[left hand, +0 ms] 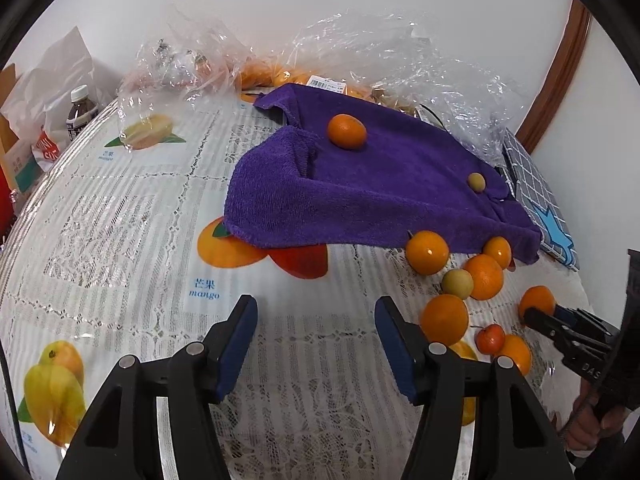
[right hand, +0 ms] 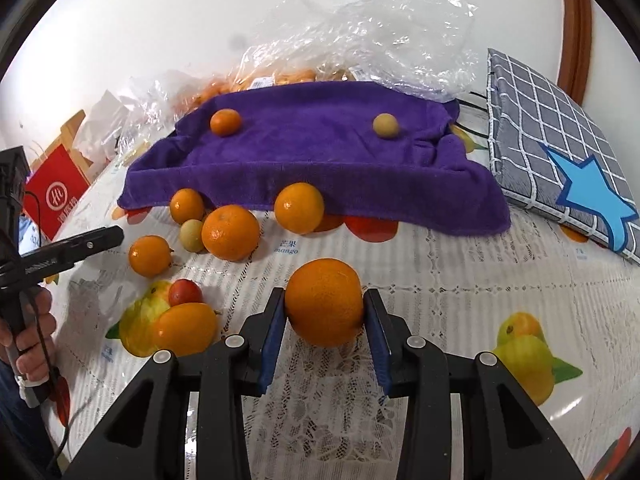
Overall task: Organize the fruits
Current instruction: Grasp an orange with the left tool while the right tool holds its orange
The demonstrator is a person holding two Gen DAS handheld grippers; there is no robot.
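Observation:
My right gripper point(right hand: 324, 298) is shut on a large orange point(right hand: 324, 316), held just above the lace tablecloth point(right hand: 460, 280). In the left wrist view that orange point(left hand: 538, 300) shows at the right, in the right gripper point(left hand: 536, 315). The left gripper point(left hand: 316, 320) stands open over bare cloth with nothing between its fingers. A purple towel point(right hand: 320, 152) carries a small orange point(right hand: 225, 122) and a yellow-green fruit point(right hand: 386, 125). Along its front edge lie several loose oranges point(right hand: 230, 232), a pale green fruit point(right hand: 192, 235) and a small red fruit point(right hand: 185, 292).
Crumpled clear plastic bags point(right hand: 360, 20) holding more oranges lie behind the towel. To the right sits a grey checked pad with a blue star point(right hand: 552, 128). A dark bottle point(left hand: 82, 110) and paper bags stand at far left. A hand point(right hand: 28, 332) grips the left gripper's handle.

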